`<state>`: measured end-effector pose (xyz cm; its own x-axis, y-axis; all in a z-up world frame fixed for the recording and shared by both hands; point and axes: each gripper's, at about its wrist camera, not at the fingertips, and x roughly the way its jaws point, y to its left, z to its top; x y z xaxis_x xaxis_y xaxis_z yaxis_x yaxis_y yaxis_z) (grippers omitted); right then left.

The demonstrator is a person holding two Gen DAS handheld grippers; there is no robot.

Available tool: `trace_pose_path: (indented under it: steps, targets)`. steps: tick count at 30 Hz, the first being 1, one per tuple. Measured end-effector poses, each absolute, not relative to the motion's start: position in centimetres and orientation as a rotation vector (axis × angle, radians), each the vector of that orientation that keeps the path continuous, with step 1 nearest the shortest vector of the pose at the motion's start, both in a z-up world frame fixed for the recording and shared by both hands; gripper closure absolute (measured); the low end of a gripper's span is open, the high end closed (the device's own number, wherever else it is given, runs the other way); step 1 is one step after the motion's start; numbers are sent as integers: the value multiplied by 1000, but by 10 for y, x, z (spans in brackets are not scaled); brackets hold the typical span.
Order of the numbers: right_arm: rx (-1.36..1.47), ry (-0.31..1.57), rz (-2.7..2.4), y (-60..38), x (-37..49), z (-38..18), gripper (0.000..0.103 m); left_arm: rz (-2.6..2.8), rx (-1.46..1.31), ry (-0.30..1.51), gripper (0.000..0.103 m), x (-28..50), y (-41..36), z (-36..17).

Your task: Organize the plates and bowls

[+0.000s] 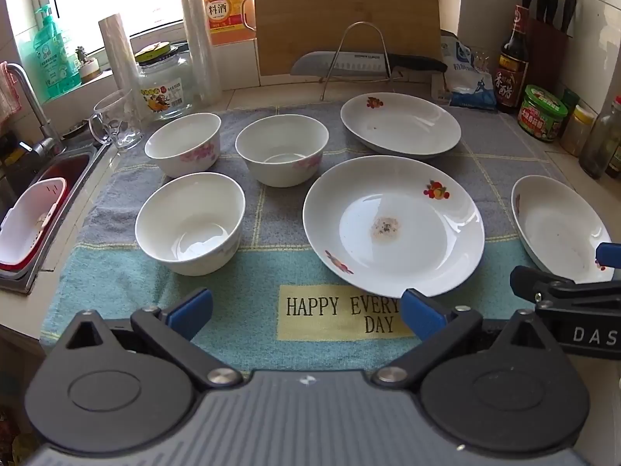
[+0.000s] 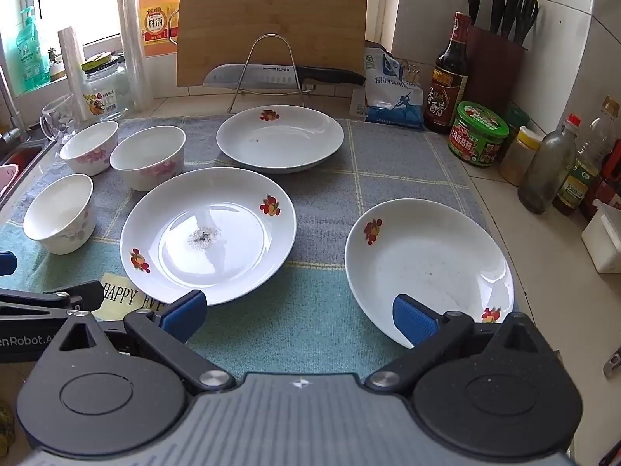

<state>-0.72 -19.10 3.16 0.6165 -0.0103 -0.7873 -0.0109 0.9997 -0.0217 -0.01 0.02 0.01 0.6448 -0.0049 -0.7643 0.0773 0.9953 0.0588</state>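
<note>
Left wrist view showed three white bowls and three white plates spread on a checked towel (image 1: 248,303) that covered the counter (image 1: 562,155). The bowls carried faint pink flower prints; the plates carried small red and orange fruit prints on their rims. Taking the middle plate (image 1: 394,225) as the landmark, it had a speckled grey-brown residue at its centre. The far plate (image 1: 399,124) lay just behind it, the right plate (image 1: 559,229) lay well to its right at the towel's edge, the near bowl (image 1: 190,223) lay to its left, and the middle bowl (image 1: 281,151) and far-left bowl (image 1: 184,147) stood behind and left of it. The left gripper (image 1: 306,308) hung above the towel just in front of the middle plate, its jaws spread wide with nothing between them; its right pad overlapped the plate's near rim in the view, and contact could not be judged. In the right wrist view, the right gripper (image 2: 299,314) also had its jaws wide open and empty, its left pad by the middle plate's (image 2: 207,235) near rim and its right pad over the near rim of the right plate (image 2: 429,268). Behind the plates, a knife (image 2: 283,74) marked "SUPOR" rested on a wire rack (image 2: 268,70) before a wooden cutting board (image 2: 271,19). The towel read "HAPPY EVERY DAY". One gripper body read "DAS", the other "enRobot.A".
</note>
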Motion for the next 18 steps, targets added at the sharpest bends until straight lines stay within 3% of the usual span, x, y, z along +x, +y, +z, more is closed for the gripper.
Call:
trace_pose_path:
  steps: [18]
  targets:
    - [-27,906,-3,-189,-7,34,0,-54,83,873,1,2,-1,2]
